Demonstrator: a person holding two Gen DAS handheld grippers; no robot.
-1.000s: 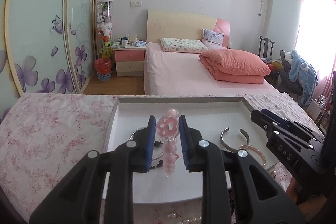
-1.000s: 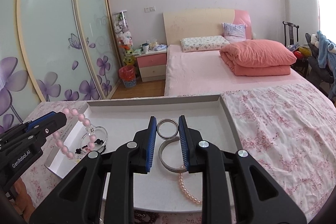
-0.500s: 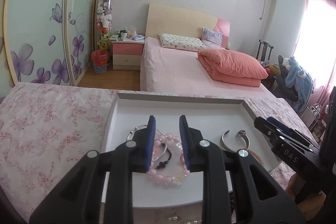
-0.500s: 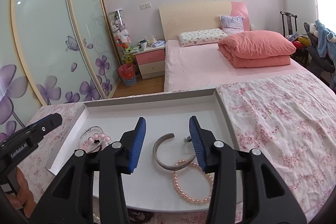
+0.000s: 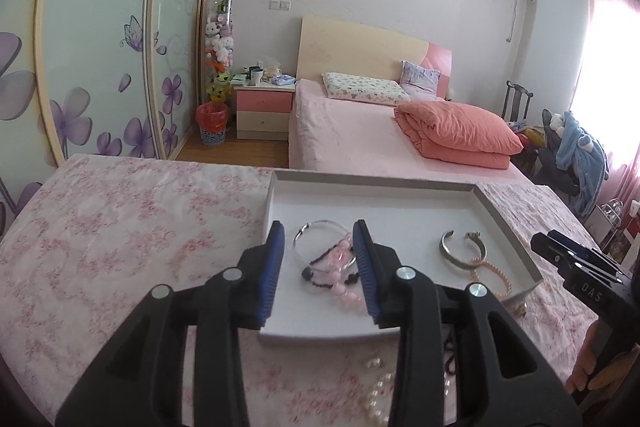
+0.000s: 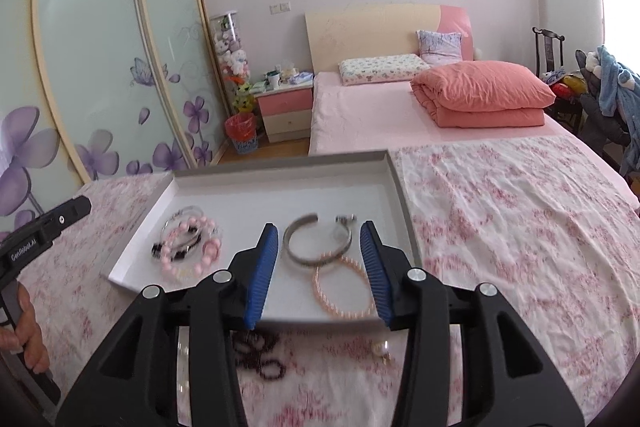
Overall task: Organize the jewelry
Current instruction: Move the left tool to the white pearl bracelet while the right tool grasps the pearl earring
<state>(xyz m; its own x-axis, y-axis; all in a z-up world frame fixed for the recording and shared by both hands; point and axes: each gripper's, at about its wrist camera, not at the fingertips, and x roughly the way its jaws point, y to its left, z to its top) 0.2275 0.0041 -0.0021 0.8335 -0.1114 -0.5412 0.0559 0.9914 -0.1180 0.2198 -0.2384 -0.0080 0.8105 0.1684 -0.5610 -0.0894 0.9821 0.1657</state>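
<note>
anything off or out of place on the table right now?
Mostly tidy: bracelets lie inside the white tray. But some pieces sit outside it on the floral cloth, at its near edge: dark beaded loops, a loose pearl piece and a white pearl strand. In the tray, the left pile is tangled together.

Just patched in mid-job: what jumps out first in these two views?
A white tray on the flowered cloth, holding a heap of pink bead bracelets at its left and a silver cuff over a pearl bracelet at its right. Both grippers, left and right, hover open.
</note>
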